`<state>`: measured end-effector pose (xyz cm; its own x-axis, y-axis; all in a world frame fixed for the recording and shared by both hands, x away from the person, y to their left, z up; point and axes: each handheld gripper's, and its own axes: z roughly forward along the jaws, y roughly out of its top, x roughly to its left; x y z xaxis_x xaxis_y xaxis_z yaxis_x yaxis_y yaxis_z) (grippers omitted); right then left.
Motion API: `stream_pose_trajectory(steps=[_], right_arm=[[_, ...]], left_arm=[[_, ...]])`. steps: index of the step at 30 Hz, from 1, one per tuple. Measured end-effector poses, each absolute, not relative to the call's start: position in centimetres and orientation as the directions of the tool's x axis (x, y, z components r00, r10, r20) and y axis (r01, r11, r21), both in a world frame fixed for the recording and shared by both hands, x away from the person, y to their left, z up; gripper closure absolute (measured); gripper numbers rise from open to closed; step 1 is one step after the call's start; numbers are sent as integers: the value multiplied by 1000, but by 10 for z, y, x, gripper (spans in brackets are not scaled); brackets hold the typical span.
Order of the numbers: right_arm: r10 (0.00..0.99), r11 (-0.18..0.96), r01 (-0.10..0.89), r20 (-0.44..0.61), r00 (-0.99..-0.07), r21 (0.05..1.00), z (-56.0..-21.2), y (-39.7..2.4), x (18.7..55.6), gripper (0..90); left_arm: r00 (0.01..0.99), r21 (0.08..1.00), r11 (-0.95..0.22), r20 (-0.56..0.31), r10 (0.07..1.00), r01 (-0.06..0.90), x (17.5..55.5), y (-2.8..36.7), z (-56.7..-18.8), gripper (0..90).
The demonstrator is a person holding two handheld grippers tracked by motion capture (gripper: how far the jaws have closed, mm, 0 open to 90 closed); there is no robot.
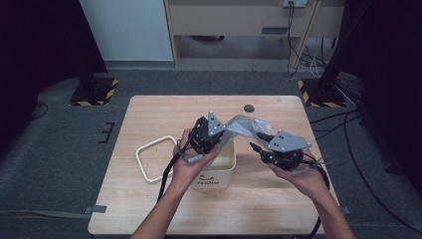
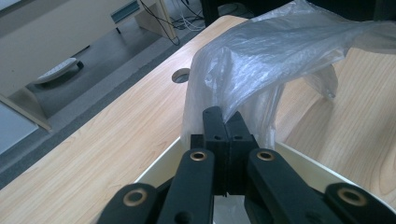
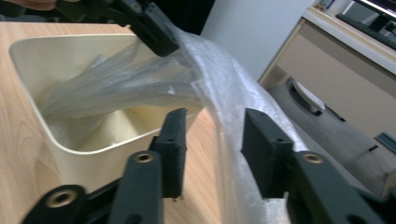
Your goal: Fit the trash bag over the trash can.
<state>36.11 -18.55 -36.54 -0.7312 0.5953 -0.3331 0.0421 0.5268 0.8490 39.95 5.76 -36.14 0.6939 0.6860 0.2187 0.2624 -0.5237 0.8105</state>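
Observation:
A cream bin (image 1: 209,183) marked "Hello" stands mid-table. A clear plastic bag (image 1: 244,124) hangs partly inside it and arches up to the right. My left gripper (image 1: 220,133) is over the bin's far rim and shut on a bunched edge of the bag (image 2: 275,51); its jaws meet at the film (image 2: 227,122). My right gripper (image 1: 258,141) is just right of the bin. Its jaws stand apart (image 3: 212,126), and the bag's film (image 3: 219,79) runs loosely between them without being pinched. The bin's inside (image 3: 56,140) holds crumpled film.
A white square ring (image 1: 157,142) lies flat on the wooden table (image 1: 149,114) left of the bin. A round cable hole (image 1: 249,108) sits near the far edge. Beyond the table are grey carpet, stands with hazard stripes and a desk.

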Motion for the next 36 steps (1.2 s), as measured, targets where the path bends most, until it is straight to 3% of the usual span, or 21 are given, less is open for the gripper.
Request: stream_pose_trajectory(steps=[7,20,27,36], right_arm=[[542,560,31,-337,-769,828,-373,-180,356,781],[546,580,88,-306,-780,810,-396,-168,369,835],[583,542,127,-263,-768,831,-403,-163,380,773],[634,428,159,-170,-755,890,-397,-157,389,613]], left_arm=[[690,819,-505,199,696,273,401,60,-361,900],[688,839,-480,189,700,258,398,68,-358,900],[698,848,-464,171,695,255,394,72,-358,900],[713,857,-451,152,684,250,389,71,-357,900]])
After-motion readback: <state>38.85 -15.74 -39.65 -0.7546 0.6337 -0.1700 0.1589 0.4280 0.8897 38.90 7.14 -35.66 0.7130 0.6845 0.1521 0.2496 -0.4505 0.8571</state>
